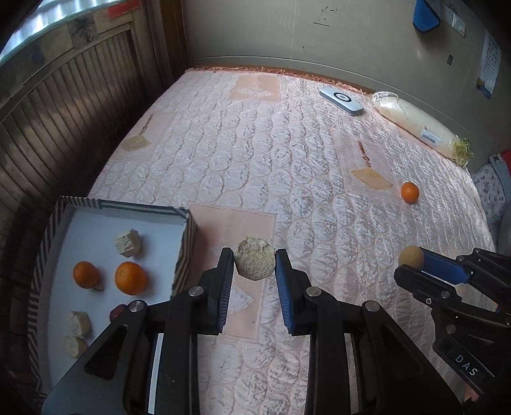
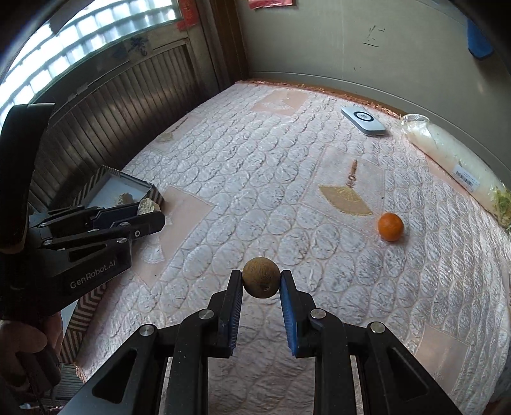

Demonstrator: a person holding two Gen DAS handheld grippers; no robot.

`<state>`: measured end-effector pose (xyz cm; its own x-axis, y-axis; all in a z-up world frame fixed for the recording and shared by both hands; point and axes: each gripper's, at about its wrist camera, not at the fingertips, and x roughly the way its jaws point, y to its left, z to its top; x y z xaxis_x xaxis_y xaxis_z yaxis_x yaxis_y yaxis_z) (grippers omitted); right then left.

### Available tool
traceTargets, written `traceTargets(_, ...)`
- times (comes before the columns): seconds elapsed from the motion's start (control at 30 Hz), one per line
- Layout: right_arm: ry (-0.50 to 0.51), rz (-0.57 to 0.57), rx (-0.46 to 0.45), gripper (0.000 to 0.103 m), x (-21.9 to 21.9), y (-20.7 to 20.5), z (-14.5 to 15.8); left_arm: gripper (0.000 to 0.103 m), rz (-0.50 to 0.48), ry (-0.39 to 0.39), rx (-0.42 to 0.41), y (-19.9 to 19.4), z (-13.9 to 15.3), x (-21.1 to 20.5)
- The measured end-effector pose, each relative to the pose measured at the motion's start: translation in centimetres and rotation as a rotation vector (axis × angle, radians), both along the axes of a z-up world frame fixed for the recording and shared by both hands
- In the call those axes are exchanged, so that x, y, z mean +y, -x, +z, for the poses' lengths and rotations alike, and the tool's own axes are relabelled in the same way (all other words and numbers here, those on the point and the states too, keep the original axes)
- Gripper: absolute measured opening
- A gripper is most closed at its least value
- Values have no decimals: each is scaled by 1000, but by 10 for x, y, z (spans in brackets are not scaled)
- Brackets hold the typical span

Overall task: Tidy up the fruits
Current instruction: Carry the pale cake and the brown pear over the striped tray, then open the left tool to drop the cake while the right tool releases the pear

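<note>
The left gripper (image 1: 254, 265) has its jaws closed across the widest part of a rough, crumbly-looking pale chunk (image 1: 255, 262), probably light and brittle, so a gentle hold at mid-body suits it; the right gripper (image 2: 261, 281) is clamped on a small brown round fruit (image 2: 261, 277), seemingly firm but smooth enough to roll out. Both are held above the quilted pink bedspread (image 1: 255, 143), soft and uneven. To the left sits the striped-rimmed tray (image 1: 188, 236) with two oranges (image 1: 131, 277); another orange (image 1: 410, 192) lies apart near the grey wall (image 1: 287, 28).
</note>
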<state>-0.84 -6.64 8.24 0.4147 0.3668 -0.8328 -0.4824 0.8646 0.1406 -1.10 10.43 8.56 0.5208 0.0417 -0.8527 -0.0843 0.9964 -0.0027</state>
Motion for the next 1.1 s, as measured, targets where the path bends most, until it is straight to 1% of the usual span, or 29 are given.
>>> traceTargets(0.27, -1, 100, -15, 23, 54, 10, 8, 26, 92, -11, -13, 29, 8, 48)
traceTargets(0.63, -1, 244, -29, 23, 126, 25, 12, 26, 213, -18, -2, 66, 4, 107)
traceTargets(0.93, 5, 363, -12, 23, 182, 33, 2, 26, 300, -3, 31, 96, -8, 146)
traceTargets(1.1, 18, 427, 15, 22, 211, 37, -12, 26, 352, 15, 48, 110, -18, 163)
